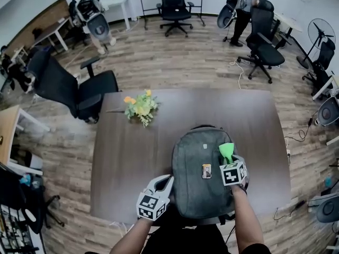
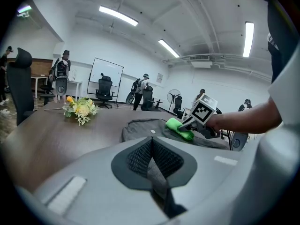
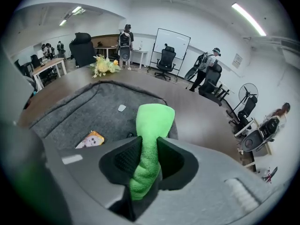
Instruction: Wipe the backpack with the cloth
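Observation:
A grey backpack (image 1: 198, 184) lies flat on the dark brown table (image 1: 122, 157), near its front edge. My right gripper (image 1: 229, 161) is over the backpack's right side, shut on a bright green cloth (image 1: 226, 151). In the right gripper view the cloth (image 3: 152, 121) sticks out past the jaws (image 3: 149, 146) above the grey fabric (image 3: 89, 114). My left gripper (image 1: 166, 183) is beside the backpack's lower left edge. In its own view the left gripper (image 2: 151, 142) has its pads together on nothing, and the backpack (image 2: 143, 128), the cloth (image 2: 179, 128) and the right gripper (image 2: 190, 124) lie ahead.
A small bunch of yellow flowers (image 1: 140, 108) lies at the table's far left. A small picture tag (image 1: 206, 171) is on the backpack. A black office chair (image 1: 71, 91) stands at the table's left corner. More chairs (image 1: 265, 44) and people stand further back.

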`<state>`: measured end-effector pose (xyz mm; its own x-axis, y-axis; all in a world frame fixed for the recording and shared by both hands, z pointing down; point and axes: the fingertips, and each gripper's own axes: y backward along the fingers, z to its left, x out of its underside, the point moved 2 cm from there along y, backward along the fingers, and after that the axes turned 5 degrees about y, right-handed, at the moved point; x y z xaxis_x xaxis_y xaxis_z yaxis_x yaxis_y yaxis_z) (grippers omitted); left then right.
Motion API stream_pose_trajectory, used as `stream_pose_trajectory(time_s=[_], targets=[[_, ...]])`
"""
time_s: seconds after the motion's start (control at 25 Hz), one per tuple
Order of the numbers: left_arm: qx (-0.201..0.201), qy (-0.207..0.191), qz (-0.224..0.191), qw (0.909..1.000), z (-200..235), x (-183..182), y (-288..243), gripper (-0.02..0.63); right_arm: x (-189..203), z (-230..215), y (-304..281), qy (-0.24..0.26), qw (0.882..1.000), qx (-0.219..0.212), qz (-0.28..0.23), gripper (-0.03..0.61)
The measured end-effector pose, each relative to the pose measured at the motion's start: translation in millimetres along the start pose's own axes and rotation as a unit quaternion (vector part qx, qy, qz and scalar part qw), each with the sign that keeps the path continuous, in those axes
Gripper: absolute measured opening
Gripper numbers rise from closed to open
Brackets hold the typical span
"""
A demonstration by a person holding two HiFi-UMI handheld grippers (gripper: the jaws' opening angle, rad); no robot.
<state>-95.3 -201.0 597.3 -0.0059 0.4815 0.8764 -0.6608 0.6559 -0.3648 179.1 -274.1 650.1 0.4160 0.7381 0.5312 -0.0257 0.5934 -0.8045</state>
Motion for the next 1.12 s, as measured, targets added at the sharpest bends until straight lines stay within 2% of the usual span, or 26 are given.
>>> stream_pose_trajectory(time_s=[0.24,0.36,0.48,0.64,0.88,1.12], targets=[[0.002,-0.002,0.001,1.0000,-5,2,-2,0.020,10,-24,9,-0.012,1.000,0.026,0.001,0.098],[0.001,-0.003,0.003,1.0000,-4,3,-2,0.020,7,-23,15,-0.034,0.999,0.019,-0.016,0.098],[-0.001,-0.003,0.003,1.0000,-5,5,1,0.020,0,-3,28,-0.067,0.997,-0.010,-0.048,0.098],[-0.001,-0.001,0.003,1.0000,-6,9,3,0.020,-15,43,45,-0.080,0.992,-0.057,-0.077,0.098],[-0.003,0.002,-0.002,1.0000,-7,12,7,0.020,-34,122,63,-0.095,0.978,-0.156,-0.100,0.098],[-0.005,0.000,0.002,1.0000,-2,16,18,0.020,-41,189,65,-0.067,0.970,-0.214,-0.090,0.097]])
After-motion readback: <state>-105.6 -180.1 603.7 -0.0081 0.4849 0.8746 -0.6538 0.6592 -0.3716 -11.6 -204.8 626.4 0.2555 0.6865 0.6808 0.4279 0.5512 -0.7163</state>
